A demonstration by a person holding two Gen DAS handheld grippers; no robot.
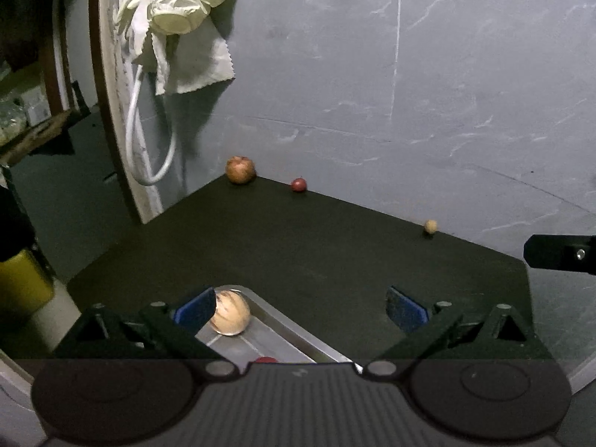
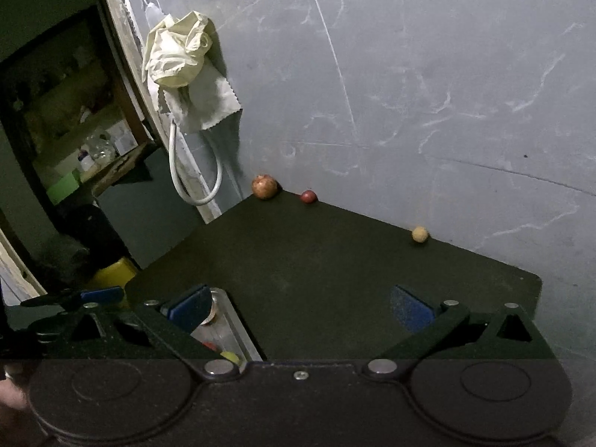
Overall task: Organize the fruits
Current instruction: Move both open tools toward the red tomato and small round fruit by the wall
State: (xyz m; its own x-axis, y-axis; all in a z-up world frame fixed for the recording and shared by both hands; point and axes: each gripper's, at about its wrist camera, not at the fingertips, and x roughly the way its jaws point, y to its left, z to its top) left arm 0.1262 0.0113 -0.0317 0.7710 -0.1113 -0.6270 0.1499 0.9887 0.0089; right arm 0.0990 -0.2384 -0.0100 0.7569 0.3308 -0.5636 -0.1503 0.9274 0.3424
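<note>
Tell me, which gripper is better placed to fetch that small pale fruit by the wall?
Probably the right gripper: it is open and empty, and the pale fruit lies on its side of the table. The left gripper, also open, hangs over the tray.

I see a grey marbled wall [image 2: 428,85] with pale veins and thin seams behind the work area. It meets the far edge of a dark matte tabletop [image 2: 316,260], which ends in a corner at the right. At the left, a worn door frame [image 2: 123,37] runs up the wall. A crumpled cream cloth [image 1: 178,3] hangs beside it over a white serrated-edge cloth [image 1: 201,63], and a looped white cable [image 1: 149,141] hangs below. Beyond the frame I see a dim room with cluttered shelving [image 2: 89,145]; the items there are too blurred to identify. A yellow container [image 1: 22,283] stands near the floor at the left. Lighting is low and even.
</note>
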